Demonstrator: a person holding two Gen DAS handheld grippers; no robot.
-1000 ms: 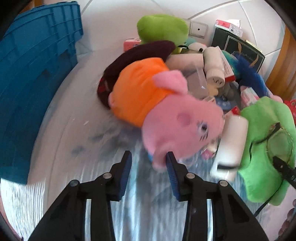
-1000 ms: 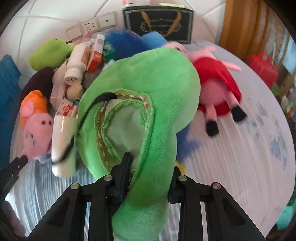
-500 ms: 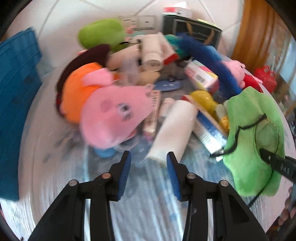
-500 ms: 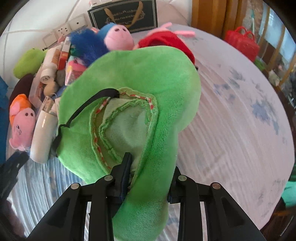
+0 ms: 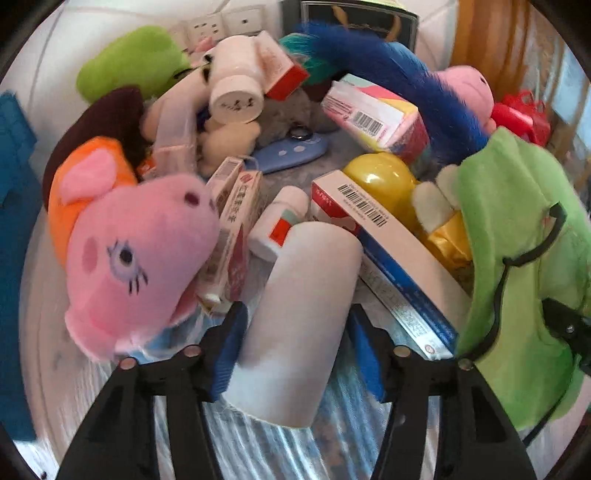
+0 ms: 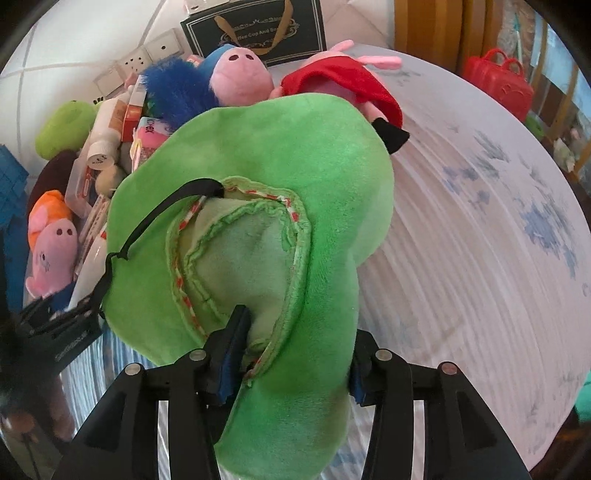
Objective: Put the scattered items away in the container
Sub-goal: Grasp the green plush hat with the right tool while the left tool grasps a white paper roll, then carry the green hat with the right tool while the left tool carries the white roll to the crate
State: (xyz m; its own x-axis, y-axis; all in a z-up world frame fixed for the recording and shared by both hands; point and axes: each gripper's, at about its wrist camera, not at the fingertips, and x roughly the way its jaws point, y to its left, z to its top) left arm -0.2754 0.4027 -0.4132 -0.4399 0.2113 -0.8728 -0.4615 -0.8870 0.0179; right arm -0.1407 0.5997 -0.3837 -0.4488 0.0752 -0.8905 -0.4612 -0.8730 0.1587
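Note:
A white tube [image 5: 295, 314] lies on the striped cloth at the near edge of a pile of toys and boxes. My left gripper [image 5: 295, 350] straddles its near end, jaws opening, pads beside the tube and not squeezing it. A pink pig plush in orange [image 5: 140, 251] lies just left of it. A green plush hat [image 6: 258, 184] with a black strap rests on the pile's right side. My right gripper [image 6: 295, 362] has the hat's brim between its jaws, which are opening. The blue crate [image 5: 14, 221] stands at the far left.
The pile holds a blue-and-white box [image 5: 399, 266], a yellow ball [image 5: 380, 181], a blue furry toy [image 5: 424, 85] and small cartons. A pig in a red dress [image 6: 343, 81] and a black gift bag [image 6: 255, 26] sit behind. Bare tablecloth [image 6: 480, 258] spreads right.
My left gripper has swung right from the pink pig onto the white tube and its jaws have widened. My right gripper's jaws have spread apart around the hat's brim.

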